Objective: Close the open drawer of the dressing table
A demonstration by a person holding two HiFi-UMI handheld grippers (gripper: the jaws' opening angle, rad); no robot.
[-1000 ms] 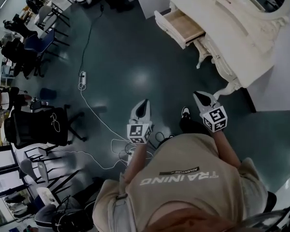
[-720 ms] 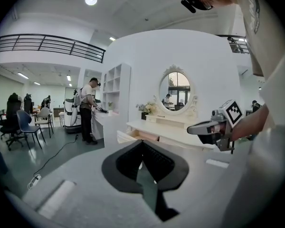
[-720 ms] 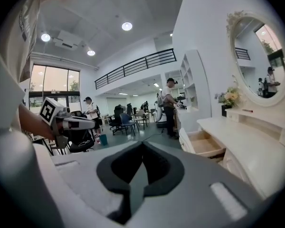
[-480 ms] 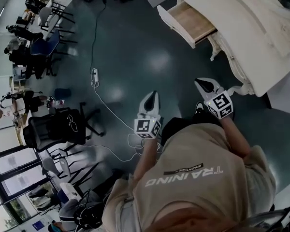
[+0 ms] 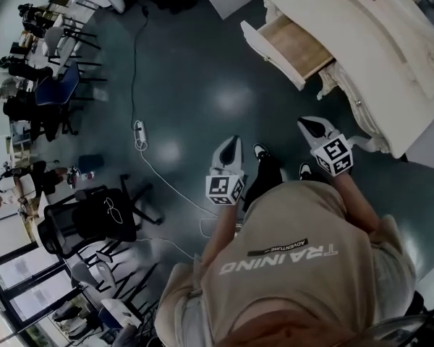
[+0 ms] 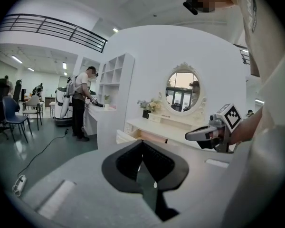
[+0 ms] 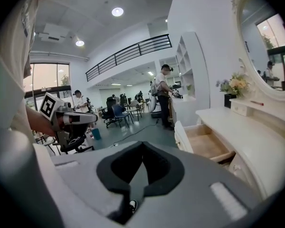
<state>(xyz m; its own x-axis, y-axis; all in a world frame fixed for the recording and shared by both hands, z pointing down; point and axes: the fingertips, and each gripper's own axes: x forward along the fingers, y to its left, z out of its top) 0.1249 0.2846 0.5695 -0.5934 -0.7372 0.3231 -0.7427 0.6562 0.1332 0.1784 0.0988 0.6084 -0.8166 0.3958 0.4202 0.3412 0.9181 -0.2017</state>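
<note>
drawer (image 5: 298, 45) is pulled out of the dressing table (image 5: 369, 56). white front panel faces the open room, bare wood bottom showing. it sits at the table end that is left in the head view, just under the tabletop edge.

left gripper (image 5: 230, 147) and right gripper (image 5: 317, 126) are both held out ahead of the person, over the dark floor (image 5: 202, 85). both are well apart from the drawer and neither touches anything. the right one is the nearer of the two to the table.

left claw: tips pressed together, pinching nothing. right claw: same, tips meeting, empty.

oval mirror (image 6: 182, 90) stands at the back of the tabletop, flowers (image 6: 148, 106) in a dark pot just to its left in the left gripper view.

white power strip (image 5: 139, 130) with its cable lies on the floor left of the grippers, black office chair (image 5: 94, 219) further left. another person (image 6: 80, 103) stands at a white counter past the table.
</note>
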